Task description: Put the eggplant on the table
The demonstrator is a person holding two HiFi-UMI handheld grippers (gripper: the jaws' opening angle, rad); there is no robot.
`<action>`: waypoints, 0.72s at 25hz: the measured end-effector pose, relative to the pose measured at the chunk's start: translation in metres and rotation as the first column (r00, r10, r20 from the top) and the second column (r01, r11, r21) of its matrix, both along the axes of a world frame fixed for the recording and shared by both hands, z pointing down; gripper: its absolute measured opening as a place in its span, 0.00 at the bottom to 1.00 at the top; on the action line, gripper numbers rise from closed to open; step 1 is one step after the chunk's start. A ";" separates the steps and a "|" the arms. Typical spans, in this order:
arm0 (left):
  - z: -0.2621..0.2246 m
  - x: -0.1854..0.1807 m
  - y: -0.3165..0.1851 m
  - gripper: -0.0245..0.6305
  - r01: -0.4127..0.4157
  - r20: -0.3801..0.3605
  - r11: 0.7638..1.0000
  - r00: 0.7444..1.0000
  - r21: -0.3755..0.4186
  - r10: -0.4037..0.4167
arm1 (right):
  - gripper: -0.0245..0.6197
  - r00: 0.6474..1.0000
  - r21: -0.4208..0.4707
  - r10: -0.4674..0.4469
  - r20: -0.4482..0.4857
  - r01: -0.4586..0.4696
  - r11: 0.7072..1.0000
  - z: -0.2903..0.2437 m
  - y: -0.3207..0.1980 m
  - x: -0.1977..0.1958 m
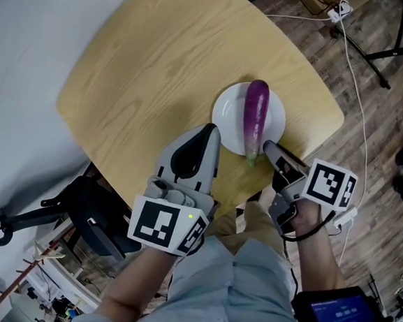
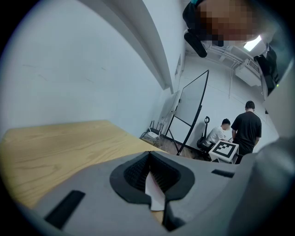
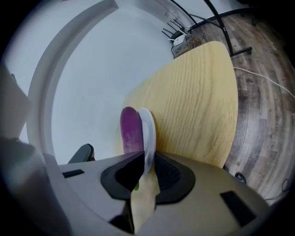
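A purple eggplant (image 1: pixel 254 116) lies lengthwise on a white plate (image 1: pixel 223 110) near the front edge of the round wooden table (image 1: pixel 146 68). My right gripper (image 1: pixel 267 147) sits at the plate's near rim by the eggplant's green stem end. In the right gripper view its jaws (image 3: pixel 145 159) stand a little apart, with the plate's rim (image 3: pixel 148 129) running into the gap and the eggplant (image 3: pixel 131 131) just to its left; the pads do not visibly press on either. My left gripper (image 1: pixel 208 129) rests over the table left of the plate, shut and empty (image 2: pixel 150 159).
The table's front edge lies just under both grippers. White cables (image 1: pixel 356 72) and a black stand leg (image 1: pixel 379 57) cross the wooden floor to the right. A black chair (image 1: pixel 84 217) is at lower left. Two people (image 2: pixel 246 129) and a whiteboard (image 2: pixel 189 110) are far off.
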State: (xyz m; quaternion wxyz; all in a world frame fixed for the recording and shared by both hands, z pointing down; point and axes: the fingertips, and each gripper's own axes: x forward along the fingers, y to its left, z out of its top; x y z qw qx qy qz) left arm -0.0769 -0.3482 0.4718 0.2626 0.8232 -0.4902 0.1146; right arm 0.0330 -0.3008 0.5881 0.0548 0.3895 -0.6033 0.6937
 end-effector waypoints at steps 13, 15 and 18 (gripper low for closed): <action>-0.014 -0.001 0.011 0.05 -0.010 -0.019 1.000 1.000 0.025 0.010 | 0.27 0.985 0.026 -0.154 -0.071 0.156 0.987 -0.012 0.021 -0.004; -0.017 -0.001 0.016 0.05 -0.010 -0.018 0.999 1.000 0.031 0.011 | 0.27 0.986 0.027 -0.149 -0.078 0.152 0.988 -0.014 0.027 -0.001; -0.027 -0.001 0.026 0.05 -0.009 -0.012 0.999 1.000 0.051 0.009 | 0.27 0.987 0.048 -0.137 -0.079 0.141 0.989 -0.023 0.037 0.001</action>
